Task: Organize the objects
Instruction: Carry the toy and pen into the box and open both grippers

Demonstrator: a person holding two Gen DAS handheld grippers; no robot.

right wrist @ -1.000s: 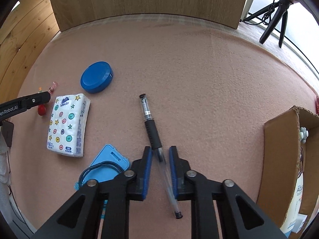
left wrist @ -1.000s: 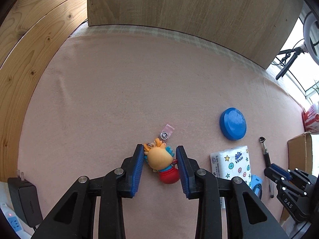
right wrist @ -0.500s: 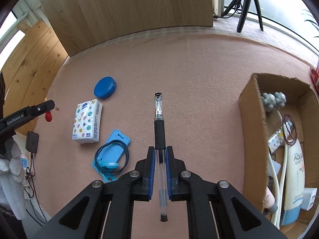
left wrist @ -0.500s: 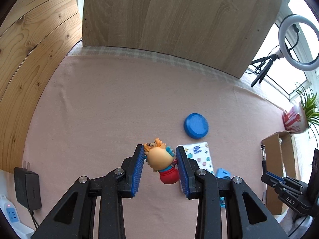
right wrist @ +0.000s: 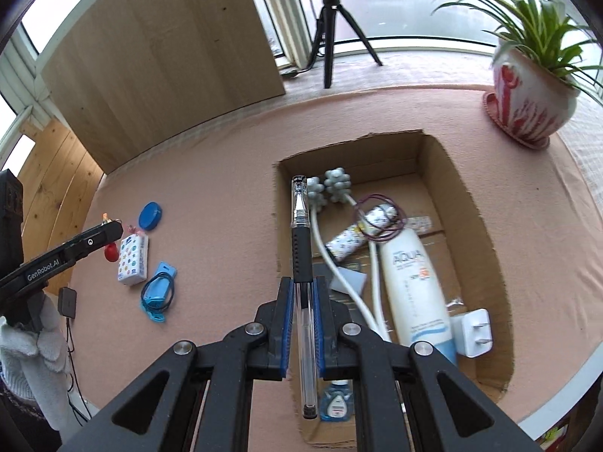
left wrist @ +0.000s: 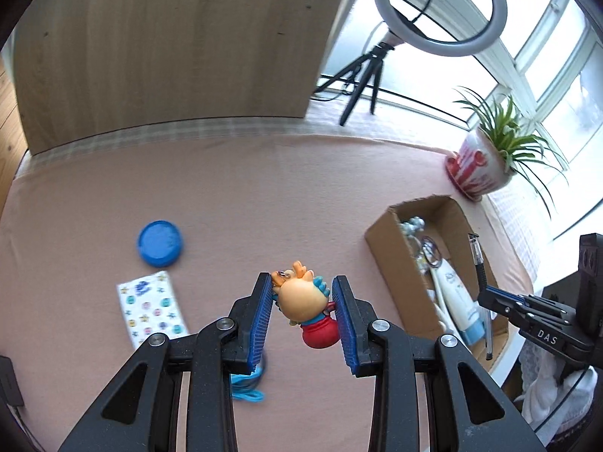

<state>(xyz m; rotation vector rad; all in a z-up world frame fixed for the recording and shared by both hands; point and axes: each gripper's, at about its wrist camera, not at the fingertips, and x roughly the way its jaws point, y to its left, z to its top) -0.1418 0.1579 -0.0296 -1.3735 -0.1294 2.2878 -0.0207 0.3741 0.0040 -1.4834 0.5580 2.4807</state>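
My left gripper is shut on a cartoon keychain figure, orange head and red base, held above the pink cloth. My right gripper is shut on a clear pen with a black grip, held over the left edge of the open cardboard box. The box also shows in the left wrist view at the right, with the pen above it. The box holds a white lotion bottle, a grey massager and a white charger.
On the cloth lie a blue round lid, a tissue pack and a blue card holder with a cord. A potted plant stands at the back right, a ring light tripod by the window. A wooden board stands behind.
Both grippers lifted off the cloth with their objects and swung right toward the box. The pen now hangs over the box's left edge; the keychain is raised high above the cloth.
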